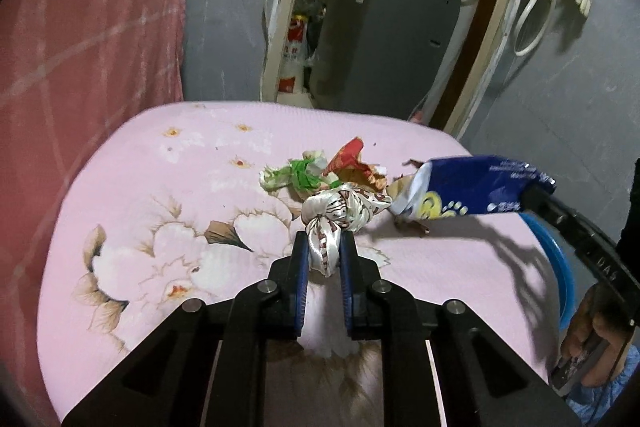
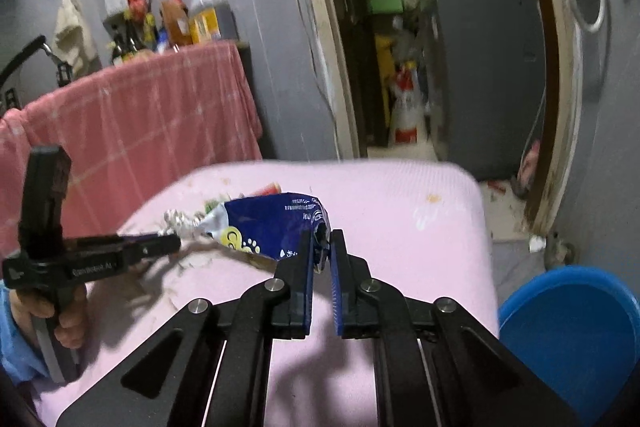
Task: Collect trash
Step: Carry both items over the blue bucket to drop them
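Your left tongs (image 1: 324, 247) are clamped on a knotted white satin wrapper (image 1: 344, 213) with brown print, at the near edge of the litter on the pink flowered tabletop (image 1: 160, 187). Your right tongs (image 2: 322, 247) pinch the crumpled end of a dark blue snack bag (image 2: 272, 223), held just above the cloth. Only the left view shows the green wrapper (image 1: 304, 175) and red wrapper (image 1: 352, 159) behind; only the right view shows the blue bucket (image 2: 568, 331) fully, beside the tabletop.
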